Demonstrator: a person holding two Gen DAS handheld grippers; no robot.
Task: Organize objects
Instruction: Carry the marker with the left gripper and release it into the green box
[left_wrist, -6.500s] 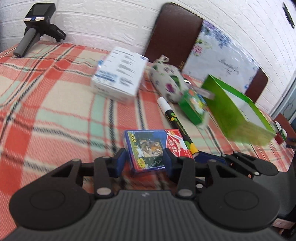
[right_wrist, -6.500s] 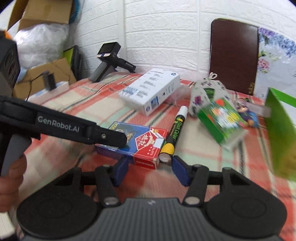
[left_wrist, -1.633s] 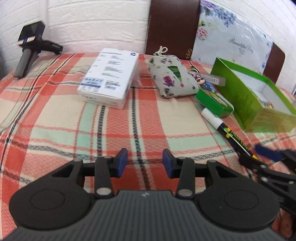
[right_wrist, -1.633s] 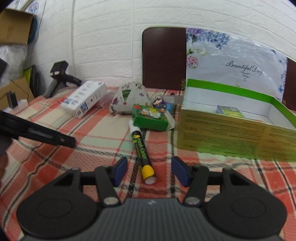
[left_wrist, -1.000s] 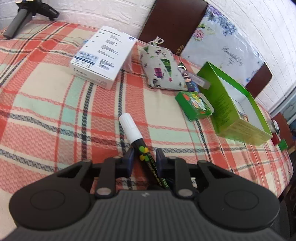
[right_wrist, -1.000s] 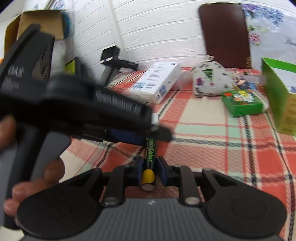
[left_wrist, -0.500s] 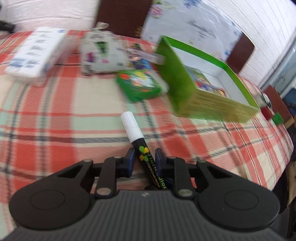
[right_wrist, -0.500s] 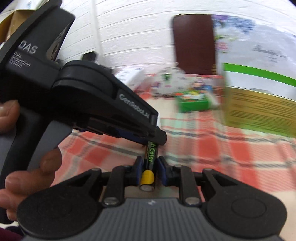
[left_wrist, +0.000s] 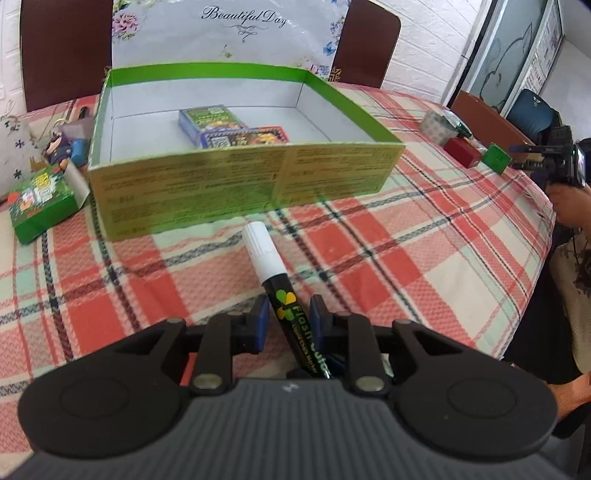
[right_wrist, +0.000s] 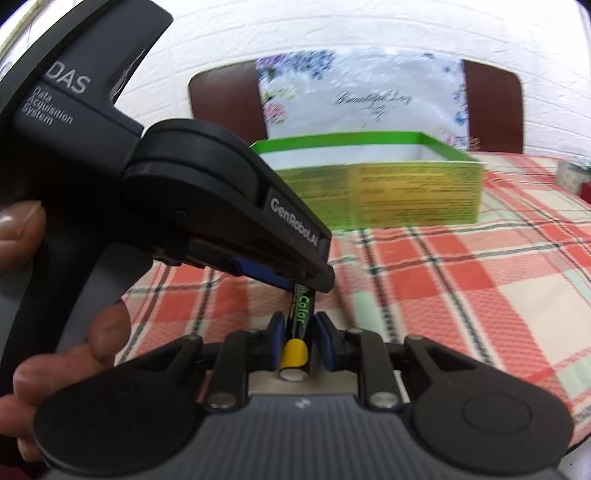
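Both grippers are shut on one black marker (left_wrist: 280, 295) with a white cap. My left gripper (left_wrist: 285, 318) clamps its barrel and the cap points at the open green box (left_wrist: 207, 184). My right gripper (right_wrist: 298, 336) clamps the marker's yellow rear end (right_wrist: 295, 350). The marker is held above the plaid cloth, just short of the box's front wall. The box holds two card packs (left_wrist: 236, 129). In the right wrist view the left gripper's body (right_wrist: 221, 206) crosses in front and hides the marker's front half; the box (right_wrist: 388, 188) stands beyond.
A small green carton (left_wrist: 40, 199) lies left of the box, with a toy figure (left_wrist: 59, 147) and a patterned pouch (left_wrist: 14, 147) behind it. Small red and green blocks (left_wrist: 476, 153) sit at the far right. Chairs and a floral panel stand behind the table.
Both grippers have swung with the marker towards the green box, which now faces them squarely and looks closer. The grip on the marker is unchanged.
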